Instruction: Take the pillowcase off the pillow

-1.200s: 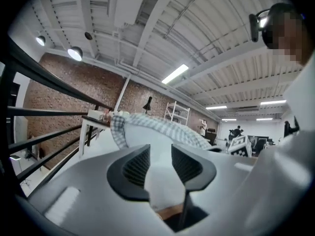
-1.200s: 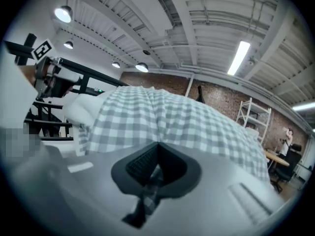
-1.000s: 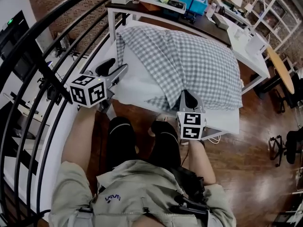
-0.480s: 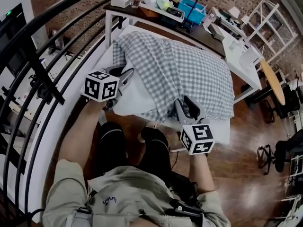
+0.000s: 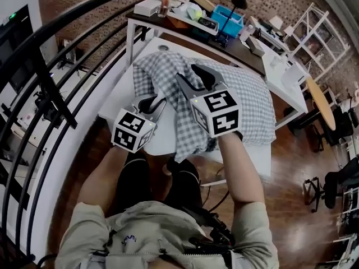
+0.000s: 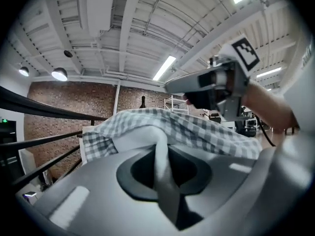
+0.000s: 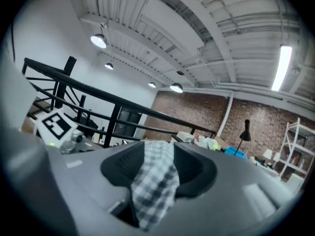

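"Pillowcase, grey-and-white checked cloth (image 5: 247, 102), is lying where?"

"Bunching over the white stuffed pillow (image 6: 135, 139) on the white table (image 5: 109, 112). Left gripper (image 5: 152, 101), jaws just closing, is pinching pillow cloth at the table's near edge. Right gripper (image 5: 186, 72), jaws just opening, is letting checked cloth lie loose between them."

"Technique?"

"Probably left anchoring, right re-pinching and pulling toward the table's far edge."

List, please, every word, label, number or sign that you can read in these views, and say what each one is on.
No text here reads clearly.
Jacket: small pale logo on the chest, too small and warped to read.
Left marker cube: black-and-white square pattern, no letters or digits.
Right marker cube: the same kind of pattern, no letters or digits.
Blue bin and the desk clutter around it: any labels are too small to read.
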